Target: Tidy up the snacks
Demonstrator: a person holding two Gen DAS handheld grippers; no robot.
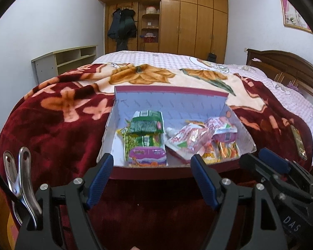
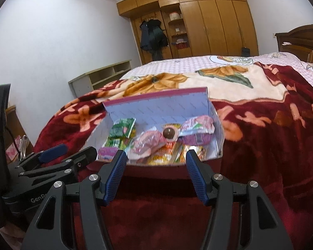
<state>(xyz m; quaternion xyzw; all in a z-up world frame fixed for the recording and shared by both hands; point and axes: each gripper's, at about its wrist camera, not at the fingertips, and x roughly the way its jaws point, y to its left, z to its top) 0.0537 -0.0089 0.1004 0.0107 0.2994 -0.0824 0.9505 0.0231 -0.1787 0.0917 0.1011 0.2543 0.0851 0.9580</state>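
An open cardboard box (image 1: 173, 102) (image 2: 156, 106) with a maroon rim sits on the bed's red floral blanket. It holds green snack packets (image 1: 146, 123) (image 2: 122, 130) on the left, a purple packet (image 1: 148, 156) at the front, and pink and orange packets (image 1: 189, 139) (image 2: 148, 145) on the right. A brown ball-shaped sweet (image 2: 169, 133) lies among them. My left gripper (image 1: 151, 166) is open and empty just in front of the box. My right gripper (image 2: 156, 160) is open and empty at the box's near edge, beside the left one.
The red floral blanket (image 1: 58, 120) covers the bed's near end, over a pink checked sheet (image 1: 148, 57). A small packet (image 1: 298, 143) lies on the bed at the right. A wooden wardrobe (image 1: 189, 20), a low shelf (image 1: 66, 60) and the headboard (image 1: 285, 66) stand around.
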